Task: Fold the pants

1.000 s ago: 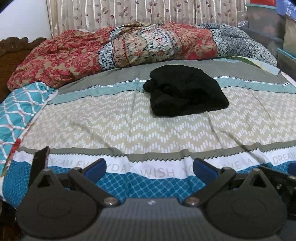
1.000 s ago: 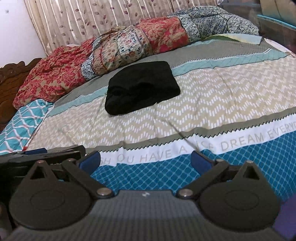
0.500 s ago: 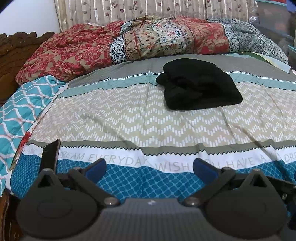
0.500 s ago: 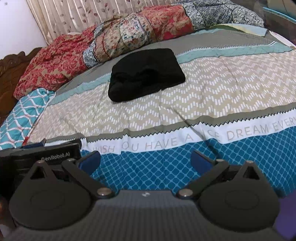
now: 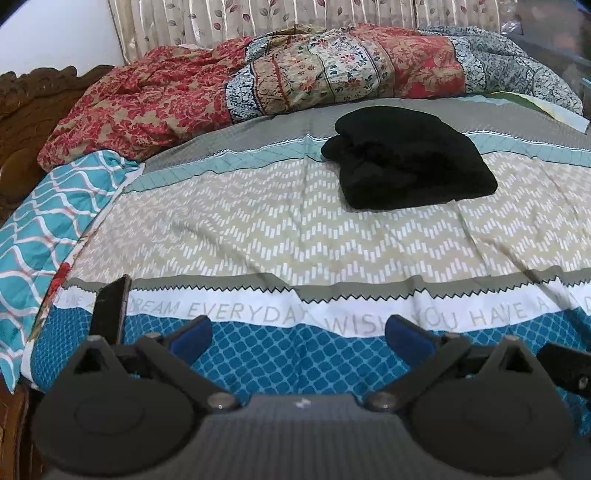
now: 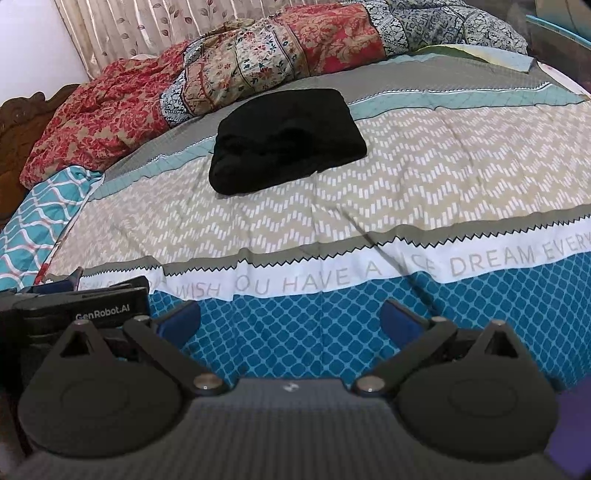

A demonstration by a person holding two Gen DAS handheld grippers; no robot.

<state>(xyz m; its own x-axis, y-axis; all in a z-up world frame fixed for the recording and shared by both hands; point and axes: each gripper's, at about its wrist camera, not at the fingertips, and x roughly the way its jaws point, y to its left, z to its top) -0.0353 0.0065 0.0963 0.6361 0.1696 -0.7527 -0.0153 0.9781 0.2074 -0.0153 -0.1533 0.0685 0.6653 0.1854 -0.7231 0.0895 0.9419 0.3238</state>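
Black pants (image 5: 410,158) lie folded into a compact bundle on the patterned bedspread (image 5: 258,229), far from both grippers; they also show in the right wrist view (image 6: 286,138). My left gripper (image 5: 299,334) is open and empty over the blue front band of the bedspread. My right gripper (image 6: 290,325) is open and empty over the same band, to the right of the left one. The left gripper's body (image 6: 92,310) shows at the left of the right wrist view.
A rumpled red and floral quilt (image 5: 295,77) lies along the back of the bed by the curtain (image 5: 258,18). A teal patterned pillow (image 5: 44,221) and carved wooden headboard (image 5: 26,107) are at the left. A dark phone (image 5: 110,310) stands near the left finger.
Both grippers have drawn back and shifted left along the bed's front edge; the pants sit farther right in the left wrist view. The pants have not moved. Both stay open.
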